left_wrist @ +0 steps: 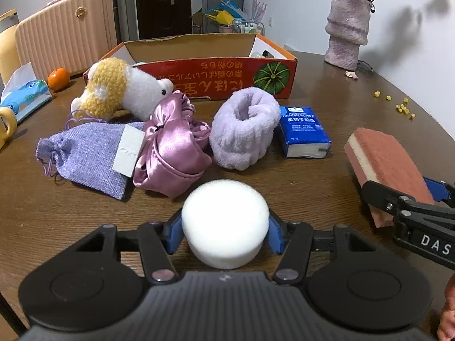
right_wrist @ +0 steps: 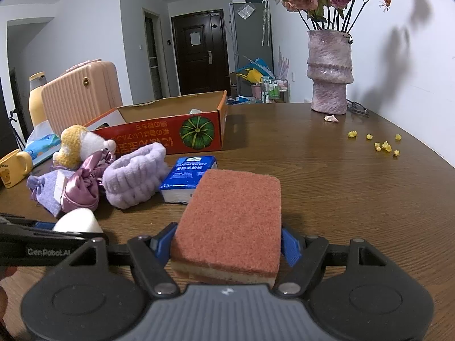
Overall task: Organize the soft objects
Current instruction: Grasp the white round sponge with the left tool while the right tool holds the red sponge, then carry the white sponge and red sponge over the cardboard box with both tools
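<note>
Spanning the upper middle of both wrist views, behind every soft thing on the wooden table [left_wrist: 327, 170]: the open red cardboard box [left_wrist: 216, 79], long axis across the frame, printed wall facing the claws, so any carry from here runs up-frame and away. Lying between box and claws, a row of unsorted pieces: knitted plush toy [left_wrist: 122, 88] at upper left, lilac drawstring pouch [left_wrist: 85, 153], satin purple bag [left_wrist: 170, 147], fluffy lilac band [left_wrist: 244, 128], blue tissue pack [left_wrist: 304, 130] just right of centre. Held in the right gripper [right_wrist: 227, 244], lower centre of its own view: a pink scouring sponge [right_wrist: 236, 213], blue pads on its two long sides, long axis pointing straight ahead and slightly left toward the box corner; seen too at the right edge of the left view. Sitting dead centre between the fingers of the left gripper [left_wrist: 224, 230]: a white foam puck [left_wrist: 224, 221], pads against its round flanks, jaws about half-spread, apparently gripped though still low by the table. Judging by lie: box straight ahead of the left claw, ahead and leftward of the right, neither claw clearly nearer.
</note>
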Tool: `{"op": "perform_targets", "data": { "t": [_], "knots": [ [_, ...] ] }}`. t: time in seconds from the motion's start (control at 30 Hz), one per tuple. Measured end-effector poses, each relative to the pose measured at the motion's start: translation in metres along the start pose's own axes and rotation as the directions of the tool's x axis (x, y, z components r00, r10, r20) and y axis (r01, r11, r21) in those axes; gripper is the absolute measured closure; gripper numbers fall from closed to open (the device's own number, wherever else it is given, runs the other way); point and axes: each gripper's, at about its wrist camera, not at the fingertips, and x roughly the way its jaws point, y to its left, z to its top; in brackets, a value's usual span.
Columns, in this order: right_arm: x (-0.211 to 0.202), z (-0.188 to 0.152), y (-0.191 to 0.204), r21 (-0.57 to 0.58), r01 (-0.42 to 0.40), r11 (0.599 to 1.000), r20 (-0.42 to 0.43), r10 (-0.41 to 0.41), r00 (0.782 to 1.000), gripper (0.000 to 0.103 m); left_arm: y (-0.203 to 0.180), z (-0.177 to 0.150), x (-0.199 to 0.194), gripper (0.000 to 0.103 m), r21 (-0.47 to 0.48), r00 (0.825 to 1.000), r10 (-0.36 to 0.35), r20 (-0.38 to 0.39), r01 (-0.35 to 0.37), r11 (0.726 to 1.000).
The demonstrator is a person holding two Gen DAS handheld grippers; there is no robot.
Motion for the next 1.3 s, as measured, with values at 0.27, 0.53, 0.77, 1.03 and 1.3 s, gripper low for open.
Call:
{"op": "perform_targets", "data": {
  "t": [0.27,0.53,0.77,1.03,1.3],
  "knots": [
    [-0.003,0.002,0.004,-0.014,0.005,1.000,0.015,-0.004,1.000,0.030,0.002,0.000,-0.014,0.045,0.012,0.999,-0.013,0.038,0.013,1.000],
    [-0.008,0.007,0.010,-0.020,0.005,1.000,0.033,-0.004,0.999,0.030,0.008,0.003,-0.029,0.045,0.011,0.996,-0.040,0.078,0.039,0.999],
    [-0.012,0.016,0.022,-0.040,0.005,0.999,0.053,-0.002,0.999,0.030,0.014,0.007,-0.041,0.045,0.013,0.992,-0.048,0.120,0.047,0.999],
    [-0.014,0.029,0.036,-0.063,0.010,0.998,0.076,-0.005,0.997,0.030,0.029,0.017,-0.050,0.045,-0.006,0.986,-0.052,0.159,0.054,0.999],
    [-0.011,0.044,0.050,-0.085,0.013,0.996,0.096,-0.005,0.995,0.030,0.046,0.030,-0.056,0.045,-0.025,0.977,-0.064,0.202,0.070,0.997]
  ]
}}
